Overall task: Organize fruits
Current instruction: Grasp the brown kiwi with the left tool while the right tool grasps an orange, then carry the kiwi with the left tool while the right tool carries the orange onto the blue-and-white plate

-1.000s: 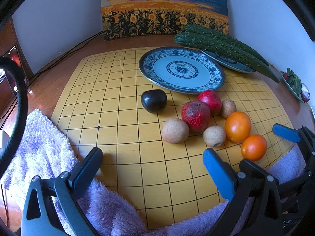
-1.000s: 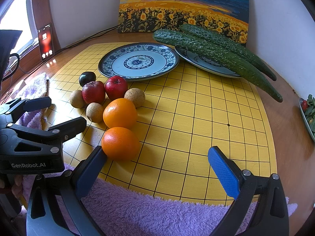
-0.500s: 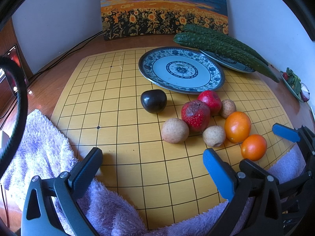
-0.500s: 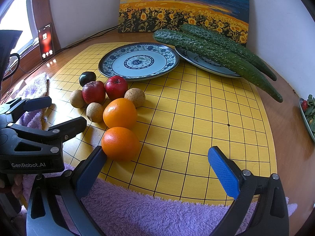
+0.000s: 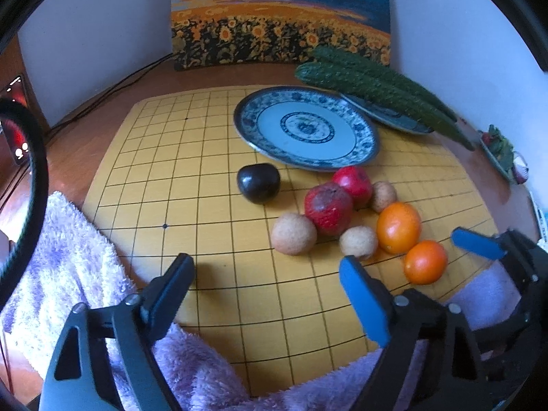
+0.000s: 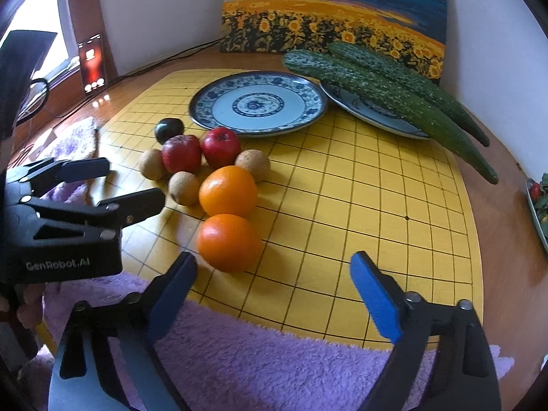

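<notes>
A cluster of fruit lies on the yellow grid board: two oranges, two red apples, three brown round fruits and a dark plum. An empty blue-and-white plate sits just behind them. My left gripper is open and empty, low over the board in front of the fruit. My right gripper is open and empty, with the near orange just inside its left finger. The left gripper also shows in the right wrist view.
A second plate at the back right carries two long cucumbers. A purple towel lies under the board's near edge. A sunflower painting leans on the wall. A phone stands far left. A small dish sits at the right edge.
Both grippers have lifted and moved slightly forward toward the fruit. The fruit has not moved and both grippers stay open.
</notes>
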A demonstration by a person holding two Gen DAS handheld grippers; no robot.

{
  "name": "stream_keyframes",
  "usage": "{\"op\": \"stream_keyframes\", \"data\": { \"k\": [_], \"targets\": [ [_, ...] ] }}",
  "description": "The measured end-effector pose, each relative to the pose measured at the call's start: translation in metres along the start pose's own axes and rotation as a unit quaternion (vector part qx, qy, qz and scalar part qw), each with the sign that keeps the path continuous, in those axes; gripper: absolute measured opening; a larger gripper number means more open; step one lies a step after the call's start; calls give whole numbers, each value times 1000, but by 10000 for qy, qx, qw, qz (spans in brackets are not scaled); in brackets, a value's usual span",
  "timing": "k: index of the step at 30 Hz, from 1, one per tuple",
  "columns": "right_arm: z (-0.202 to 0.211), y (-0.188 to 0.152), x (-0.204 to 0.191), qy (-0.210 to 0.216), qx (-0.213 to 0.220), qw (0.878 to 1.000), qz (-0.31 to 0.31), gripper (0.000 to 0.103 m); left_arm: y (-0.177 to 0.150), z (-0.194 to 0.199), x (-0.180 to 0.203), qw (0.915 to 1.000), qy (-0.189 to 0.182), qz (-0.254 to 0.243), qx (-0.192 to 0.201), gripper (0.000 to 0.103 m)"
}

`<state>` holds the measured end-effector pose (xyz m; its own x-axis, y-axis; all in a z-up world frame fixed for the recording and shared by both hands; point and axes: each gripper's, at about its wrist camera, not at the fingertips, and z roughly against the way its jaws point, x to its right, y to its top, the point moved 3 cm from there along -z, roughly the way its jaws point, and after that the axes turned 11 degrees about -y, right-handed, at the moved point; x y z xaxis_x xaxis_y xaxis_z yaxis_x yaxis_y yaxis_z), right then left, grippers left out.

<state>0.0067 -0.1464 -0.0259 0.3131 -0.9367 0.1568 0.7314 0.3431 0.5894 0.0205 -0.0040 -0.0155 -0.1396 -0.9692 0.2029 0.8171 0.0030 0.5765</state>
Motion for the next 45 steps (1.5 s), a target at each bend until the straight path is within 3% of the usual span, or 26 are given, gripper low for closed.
{"op": "stream_keyframes", "data": {
  "k": [10, 16, 18, 23, 35, 45],
  "targets": [
    [8, 1, -4, 369, 104, 9993, 8, 48, 6, 2, 1, 9999, -4, -20, 123, 69],
    [10, 1, -6, 528, 158, 9985, 51, 38, 8, -3, 5, 9999, -37, -79, 75, 53],
    [10, 0, -5, 605, 176, 9980, 38, 36, 9, -4, 6, 9999, -54, -85, 58, 40],
    [10, 1, -4, 689, 215, 9974, 67, 36, 9, -6, 8, 9999, -77, -131, 51, 28],
    [16, -2, 2, 820, 260, 9963, 5, 35, 6, 6, 10, 9995, -298, -120, 51, 28],
    [27, 15, 17, 795, 419, 9958, -184, 35, 21, 24, 11, 9991, -386, -96, 159, 28]
  ]
}}
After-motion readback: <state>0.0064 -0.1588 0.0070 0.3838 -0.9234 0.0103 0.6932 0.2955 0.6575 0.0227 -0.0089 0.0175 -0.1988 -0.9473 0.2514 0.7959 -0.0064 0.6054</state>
